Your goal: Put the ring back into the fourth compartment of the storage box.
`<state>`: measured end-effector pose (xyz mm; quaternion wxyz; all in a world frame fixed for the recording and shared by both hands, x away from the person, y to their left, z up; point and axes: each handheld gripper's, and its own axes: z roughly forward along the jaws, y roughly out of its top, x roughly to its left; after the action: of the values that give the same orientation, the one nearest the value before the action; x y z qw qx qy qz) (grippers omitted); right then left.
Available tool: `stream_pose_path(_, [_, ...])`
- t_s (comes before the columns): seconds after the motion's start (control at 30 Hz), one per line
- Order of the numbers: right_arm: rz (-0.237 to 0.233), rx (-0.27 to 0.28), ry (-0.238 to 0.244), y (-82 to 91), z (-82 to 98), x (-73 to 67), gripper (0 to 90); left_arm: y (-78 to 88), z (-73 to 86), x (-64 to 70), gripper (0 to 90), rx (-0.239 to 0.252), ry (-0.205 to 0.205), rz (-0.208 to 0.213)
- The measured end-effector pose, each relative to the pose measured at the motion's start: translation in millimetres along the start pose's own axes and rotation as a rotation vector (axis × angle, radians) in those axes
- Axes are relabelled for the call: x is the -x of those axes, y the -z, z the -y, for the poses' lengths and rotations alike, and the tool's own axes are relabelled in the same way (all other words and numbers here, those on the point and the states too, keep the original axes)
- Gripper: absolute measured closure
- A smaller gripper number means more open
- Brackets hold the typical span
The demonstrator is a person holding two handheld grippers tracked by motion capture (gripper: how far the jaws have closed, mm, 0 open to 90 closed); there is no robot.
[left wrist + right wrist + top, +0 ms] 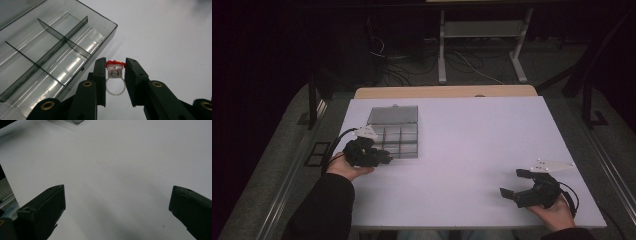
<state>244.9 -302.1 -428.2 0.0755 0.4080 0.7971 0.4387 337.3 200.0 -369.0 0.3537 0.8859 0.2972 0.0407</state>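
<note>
A small clear plastic ring with a red top [115, 72] sits low in the middle of the left gripper view, pinched between the fingers [100, 77] of the left gripper [384, 157]. Picking up looks done. What remains is setting it into the divided clear box [50, 50] at upper left, its compartments bare. The right gripper [517, 182] rests at lower right of the tabletop [472, 135], fingers spread wide.

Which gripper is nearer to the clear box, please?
Left. The left gripper, holding a ring, sits right at the near edge of the clear box. The right gripper rests open far across the table near its other side.
</note>
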Motion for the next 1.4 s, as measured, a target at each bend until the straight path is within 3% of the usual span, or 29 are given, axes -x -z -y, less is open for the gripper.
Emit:
stream_pose_path(0.13, [0.000, 0.001, 0.000, 0.0, 0.0, -0.2, 0.1, 3.4, -3.6, -1.4, 70.1, -0.002, -0.015, -0.005])
stream_pose_path(0.37, [-0.001, 0.001, 0.000, 0.3, 0.0, 0.0, 0.1, 10.6, -8.2, -6.3, 70.0, 0.018, -0.005, -0.019])
stream_pose_path(0.97, [0.002, -0.002, 0.002, -0.1, -0.2, 0.3, 0.0, 27.2, -8.7, -28.3, 69.9, 0.088, 0.057, -0.063])
stream_pose_path(1.2, [0.002, -0.004, 0.001, -0.3, -0.2, 0.4, 0.0, 35.2, -11.3, -37.6, 70.0, 0.129, 0.080, -0.097])
stream_pose_path(1.4, [0.001, -0.006, 0.003, -0.9, -0.2, 0.3, 0.1, 37.6, -14.8, -46.4, 70.0, 0.134, 0.097, -0.121])
